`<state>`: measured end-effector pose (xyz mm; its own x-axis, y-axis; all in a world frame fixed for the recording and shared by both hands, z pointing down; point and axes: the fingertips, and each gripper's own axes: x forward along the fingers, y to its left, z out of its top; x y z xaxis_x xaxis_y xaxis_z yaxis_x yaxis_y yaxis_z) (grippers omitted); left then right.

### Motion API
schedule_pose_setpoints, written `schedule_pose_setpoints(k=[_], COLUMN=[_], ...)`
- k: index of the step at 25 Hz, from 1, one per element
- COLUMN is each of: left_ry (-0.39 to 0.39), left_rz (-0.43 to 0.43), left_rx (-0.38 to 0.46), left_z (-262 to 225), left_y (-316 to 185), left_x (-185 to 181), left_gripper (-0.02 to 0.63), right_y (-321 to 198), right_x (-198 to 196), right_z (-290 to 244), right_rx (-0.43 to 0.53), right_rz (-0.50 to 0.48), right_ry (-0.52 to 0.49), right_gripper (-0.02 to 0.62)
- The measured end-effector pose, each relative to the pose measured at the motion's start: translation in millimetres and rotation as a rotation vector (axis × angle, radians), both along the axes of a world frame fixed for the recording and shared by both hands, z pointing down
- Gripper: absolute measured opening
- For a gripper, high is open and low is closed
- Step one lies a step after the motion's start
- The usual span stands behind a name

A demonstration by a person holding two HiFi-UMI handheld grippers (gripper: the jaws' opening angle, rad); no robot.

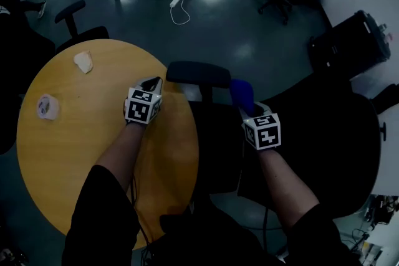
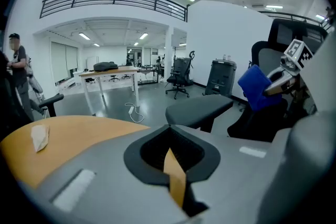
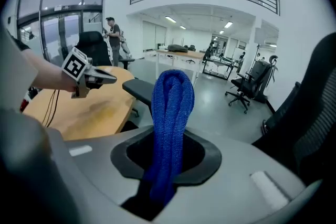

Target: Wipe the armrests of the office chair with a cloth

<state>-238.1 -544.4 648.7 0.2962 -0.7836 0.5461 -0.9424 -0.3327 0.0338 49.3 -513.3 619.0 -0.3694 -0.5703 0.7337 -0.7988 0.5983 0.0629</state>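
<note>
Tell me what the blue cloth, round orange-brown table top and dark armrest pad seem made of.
Blue cloth: soft knitted or microfibre fabric; a fine ribbed weave shows and it folds limply. Round orange-brown table top: wood or wood-look laminate, smooth with faint sheen. Dark armrest pad: probably matt plastic or foam, smooth rounded edges.

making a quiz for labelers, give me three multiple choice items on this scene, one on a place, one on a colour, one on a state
1. Where is the cloth?
A. in the left gripper
B. in the right gripper
C. in neither gripper

2. What colour is the cloth?
A. blue
B. white
C. red

3. How do the left gripper's jaws stand?
A. wide apart
B. shut on the cloth
C. together, empty

Answers:
1 B, the cloth is clamped between that gripper's jaws.
2 A, it is blue in every view.
3 C, the left gripper view shows them closed with nothing held.
</note>
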Motion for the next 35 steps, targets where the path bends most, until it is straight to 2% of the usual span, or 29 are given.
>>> schedule_pose_setpoints(k=[4, 9, 13, 19, 22, 26, 31, 35], left_ry=[-0.057, -0.086, -0.120, -0.106, -0.111, -0.114, -0.100, -0.073], left_rz=[0.032, 0.063, 0.127, 0.122, 0.117, 0.125, 0.152, 0.151], left_rx=[-0.009, -0.037, -0.005, -0.018, -0.020, -0.015, -0.006, -0.007], left_z=[18, 32, 24, 30, 34, 32, 31, 32], left_y=[-20, -29, -34, -33, -32, -30, -26, -23], left_x=[-4, -3, 8, 6, 3, 7, 11, 11], left_gripper=[0.012, 0.012, 0.012, 0.012, 0.012, 0.011, 0.012, 0.012], right_y=[-30, -51, -54, -46, -36, -21, -5, -3], right_x=[-5, -17, -32, -54, -78, -130, -196, -222], right_z=[12, 35, 41, 39, 37, 35, 37, 34], right_rx=[-0.008, -0.046, -0.071, -0.062, -0.052, -0.042, -0.113, -0.160], right_rz=[-0.034, -0.073, -0.107, -0.167, -0.224, -0.337, -0.402, -0.441], right_ry=[0.119, 0.246, 0.285, 0.317, 0.303, 0.268, 0.173, 0.143], right_gripper=[0.095, 0.095, 0.095, 0.094, 0.094, 0.094, 0.094, 0.094])
